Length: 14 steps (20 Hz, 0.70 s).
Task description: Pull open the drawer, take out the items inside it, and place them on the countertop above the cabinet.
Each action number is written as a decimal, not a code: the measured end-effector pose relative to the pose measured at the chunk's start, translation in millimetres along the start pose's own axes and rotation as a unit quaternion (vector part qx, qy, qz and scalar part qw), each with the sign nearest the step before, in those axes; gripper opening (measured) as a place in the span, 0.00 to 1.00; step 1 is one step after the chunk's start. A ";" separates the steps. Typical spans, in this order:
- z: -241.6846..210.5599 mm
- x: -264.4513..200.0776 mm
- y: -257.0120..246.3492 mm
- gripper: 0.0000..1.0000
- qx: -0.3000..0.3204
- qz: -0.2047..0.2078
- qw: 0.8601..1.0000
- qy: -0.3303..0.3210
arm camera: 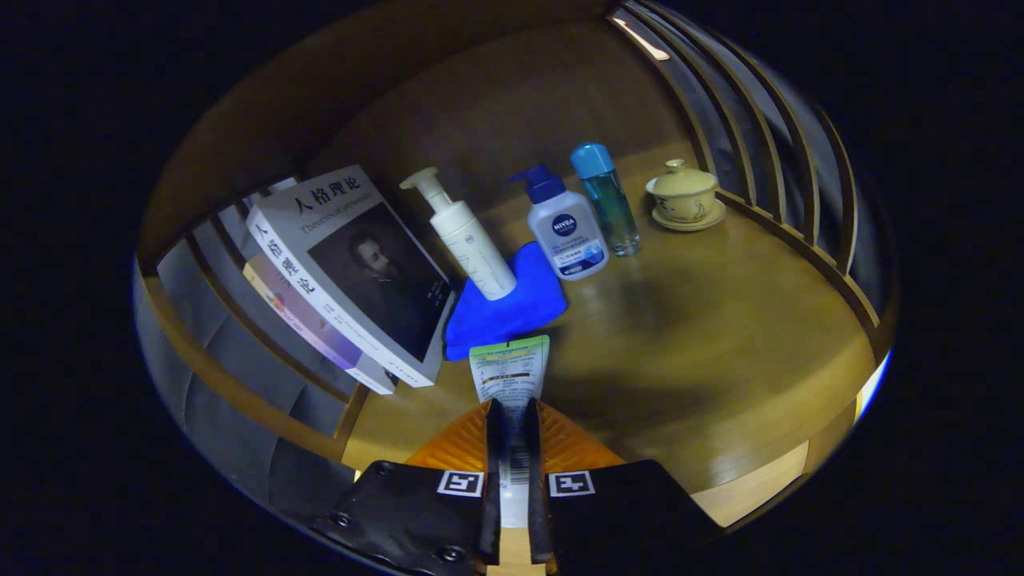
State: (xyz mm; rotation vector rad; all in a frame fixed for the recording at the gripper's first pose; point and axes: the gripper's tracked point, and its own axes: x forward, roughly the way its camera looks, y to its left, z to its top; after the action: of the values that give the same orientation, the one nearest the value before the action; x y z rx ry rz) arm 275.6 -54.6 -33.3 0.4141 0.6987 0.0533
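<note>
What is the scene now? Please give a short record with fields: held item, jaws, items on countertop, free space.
held item: tube, flat end pointing ahead
jaws: gripper shut on the tube
items on countertop: books, white pump bottle, blue cloth, grey pump bottle, blue-capped bottle, lidded cup on saucer
free space: bare countertop beside the cloth, before the cup

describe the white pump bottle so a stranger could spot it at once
On the wooden countertop, look beyond the claw, which is shut on a tube. The white pump bottle stands on the blue cloth, between the books and a blue-capped bottle. Only it is all white.
</note>
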 end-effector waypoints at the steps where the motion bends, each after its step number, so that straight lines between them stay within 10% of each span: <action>1: -0.2 2.6 -1.9 0.15 0.008 -0.006 1.000 -0.004; 6: 10.4 0.0 -0.6 0.25 0.012 -0.014 0.999 -0.045; 12: 22.7 -57.3 16.8 0.98 -0.073 -0.016 0.989 -0.127; 14: 15.9 -83.9 26.8 0.98 -0.085 0.001 0.984 -0.154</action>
State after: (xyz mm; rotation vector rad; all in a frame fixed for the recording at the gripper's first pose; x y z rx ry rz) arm 223.7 -51.1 39.5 0.2511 0.3850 0.0499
